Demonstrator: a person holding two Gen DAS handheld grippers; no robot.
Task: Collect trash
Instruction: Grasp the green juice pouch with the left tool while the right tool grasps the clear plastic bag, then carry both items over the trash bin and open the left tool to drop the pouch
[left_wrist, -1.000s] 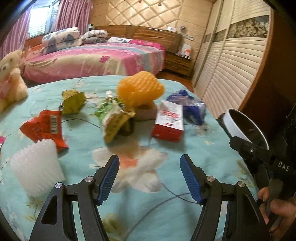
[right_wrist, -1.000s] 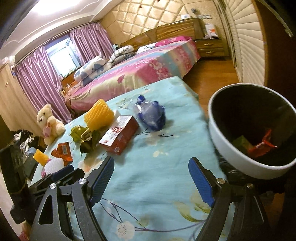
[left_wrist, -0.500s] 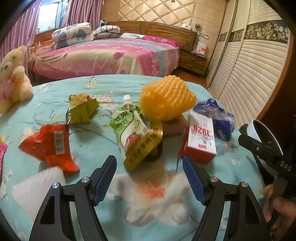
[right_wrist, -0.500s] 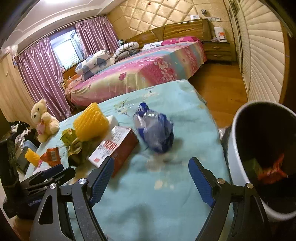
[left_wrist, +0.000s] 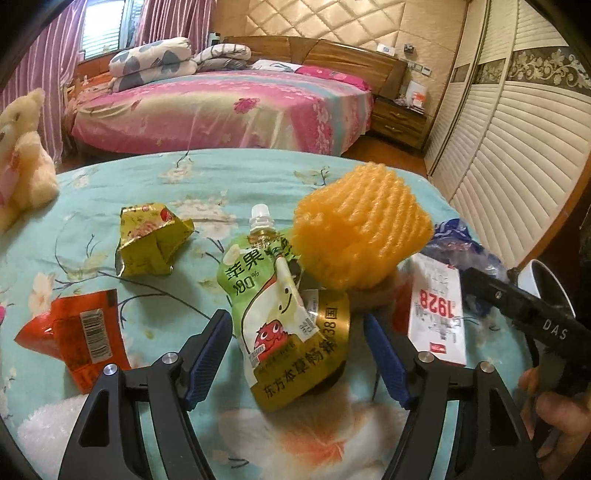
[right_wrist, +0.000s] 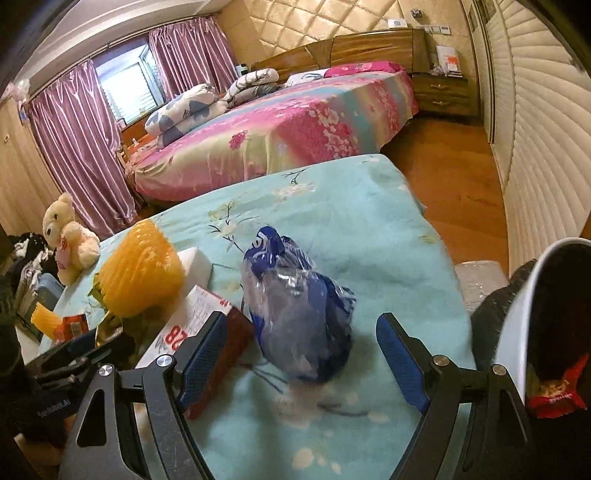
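Observation:
My left gripper (left_wrist: 299, 354) is open, its jaws on either side of a green juice pouch (left_wrist: 266, 291) that lies on a gold wrapper (left_wrist: 317, 354) on the teal blanket. My right gripper (right_wrist: 303, 358) is open around a crumpled blue-and-clear plastic bag (right_wrist: 299, 317). A white bin (right_wrist: 532, 325) with a black liner stands at the right and holds a red wrapper (right_wrist: 557, 395). Other trash: orange foam net (left_wrist: 362, 229), red-and-white box (left_wrist: 437, 306), yellow-green wrapper (left_wrist: 151, 240), red wrapper (left_wrist: 81, 336).
A teddy bear (left_wrist: 22, 173) sits at the blanket's left edge. White foam netting (left_wrist: 48, 428) lies at the near left. A pink bed (left_wrist: 221, 110) and a nightstand (left_wrist: 399, 118) stand beyond. Louvred wardrobe doors (left_wrist: 509, 147) line the right.
Both grippers have moved forward. The left one has come up to the juice pouch, the right one up to the blue bag. Both stayed open.

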